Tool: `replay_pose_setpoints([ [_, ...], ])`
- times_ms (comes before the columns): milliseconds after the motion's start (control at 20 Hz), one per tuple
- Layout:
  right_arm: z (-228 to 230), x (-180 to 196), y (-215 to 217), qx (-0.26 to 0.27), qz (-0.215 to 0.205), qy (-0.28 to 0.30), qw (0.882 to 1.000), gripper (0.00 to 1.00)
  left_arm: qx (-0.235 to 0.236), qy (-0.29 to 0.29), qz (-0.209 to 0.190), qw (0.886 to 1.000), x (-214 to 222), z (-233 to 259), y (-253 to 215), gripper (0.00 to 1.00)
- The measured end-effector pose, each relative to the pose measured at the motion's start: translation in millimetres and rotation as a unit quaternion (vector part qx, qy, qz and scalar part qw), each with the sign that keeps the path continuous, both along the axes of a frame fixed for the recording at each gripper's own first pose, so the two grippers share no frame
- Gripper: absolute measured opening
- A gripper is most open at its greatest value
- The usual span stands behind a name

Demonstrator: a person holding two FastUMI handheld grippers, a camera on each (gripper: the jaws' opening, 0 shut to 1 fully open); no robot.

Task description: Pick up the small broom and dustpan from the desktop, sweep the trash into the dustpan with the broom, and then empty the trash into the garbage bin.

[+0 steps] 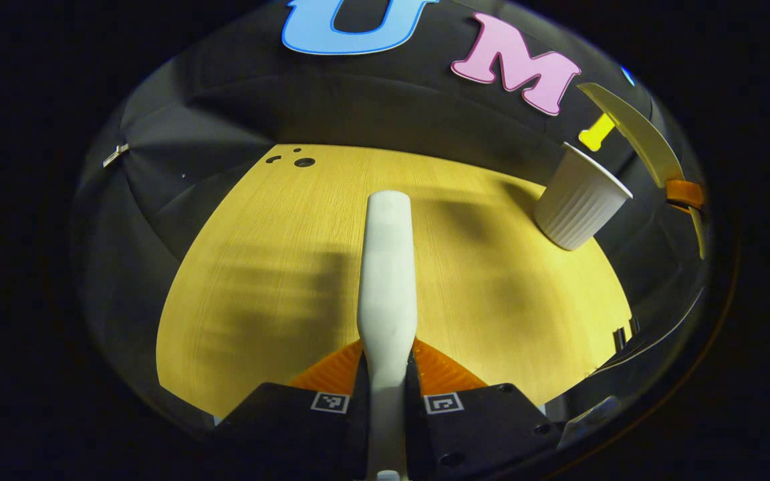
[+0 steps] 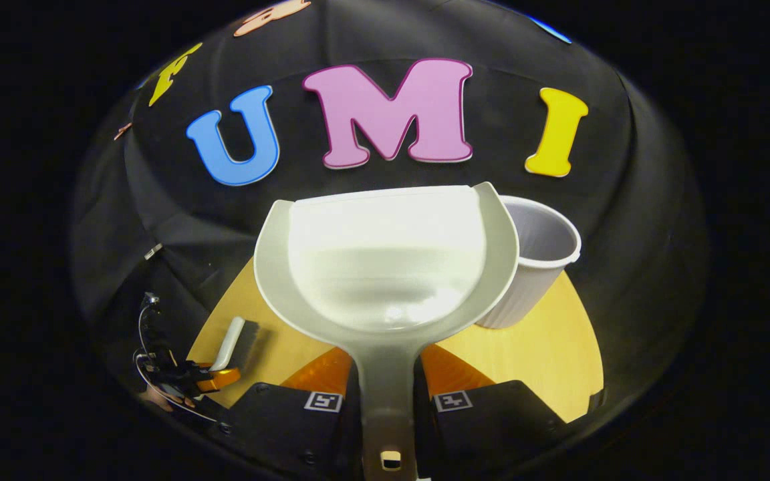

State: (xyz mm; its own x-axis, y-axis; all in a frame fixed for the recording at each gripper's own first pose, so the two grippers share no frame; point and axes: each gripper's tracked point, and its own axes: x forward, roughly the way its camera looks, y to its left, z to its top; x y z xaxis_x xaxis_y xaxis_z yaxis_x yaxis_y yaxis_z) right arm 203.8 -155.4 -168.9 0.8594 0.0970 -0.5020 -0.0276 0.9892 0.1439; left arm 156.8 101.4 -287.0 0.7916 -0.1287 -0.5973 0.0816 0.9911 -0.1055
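Left tongs [image 1: 385,374] squeezing broom [image 1: 386,267] handle, held above counter [image 1: 258,267]. Right tongs [image 2: 385,381] squeezing dustpan [image 2: 385,260] by handle, pan lifted just beside white bin cup [image 2: 539,260], mouth facing back wall. No trash seen in pan (can't tell if dumped yet). Broom + pan both looking like light, hard, smooth plastic, prob slippery; gripping handle low near neck is best. Bin cup is looking thin, tippy; bump could knock it. Counter is yellow wood, flat, shiny. Black cloth hanging all round.
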Motion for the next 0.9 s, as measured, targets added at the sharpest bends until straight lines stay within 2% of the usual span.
replay_pose_setpoints([
  [100, -28.4, -11.2, 17.4, 0.005, 0.017, 0.026, 1.000, 0.31, -0.002, 0.004, -0.001, 1.000, -2.1, -8.4, -3.6, 0.26],
  [150, -42.8, -14.8, 22.7, 0.006, 0.024, 0.036, 0.999, 0.31, -0.003, 0.008, 0.002, 1.000, -3.4, -12.9, -3.9, 0.26],
  [200, -57.2, -15.8, 28.1, 0.005, 0.031, 0.046, 0.998, 0.39, -0.004, 0.013, 0.007, 1.000, -4.5, -16.9, -4.0, 0.26],
  [250, -71.2, -19.1, 31.8, 0.003, 0.037, 0.057, 0.998, 0.35, -0.007, 0.019, 0.010, 1.000, -6.9, -21.1, -5.0, 0.27],
  [400, -114.0, -22.9, 41.5, -0.005, 0.053, 0.082, 0.995, 0.35, -0.003, 0.035, 0.015, 0.999, -7.5, -32.4, -11.2, 0.28],
  [650, -184.5, -31.0, 54.7, -0.002, 0.077, 0.139, 0.987, 0.35, -0.003, 0.059, 0.039, 0.997, 1.1, -51.9, -19.8, 0.24],
  [700, -196.2, -30.8, 56.5, -0.002, 0.081, 0.146, 0.986, 0.31, -0.002, 0.067, 0.043, 0.997, 2.8, -56.9, -19.2, 0.24],
  [900, -245.9, -34.2, 61.1, -0.015, 0.088, 0.183, 0.979, 0.35, 0.022, 0.074, 0.044, 0.996, 12.5, -68.5, -15.1, 0.27],
])
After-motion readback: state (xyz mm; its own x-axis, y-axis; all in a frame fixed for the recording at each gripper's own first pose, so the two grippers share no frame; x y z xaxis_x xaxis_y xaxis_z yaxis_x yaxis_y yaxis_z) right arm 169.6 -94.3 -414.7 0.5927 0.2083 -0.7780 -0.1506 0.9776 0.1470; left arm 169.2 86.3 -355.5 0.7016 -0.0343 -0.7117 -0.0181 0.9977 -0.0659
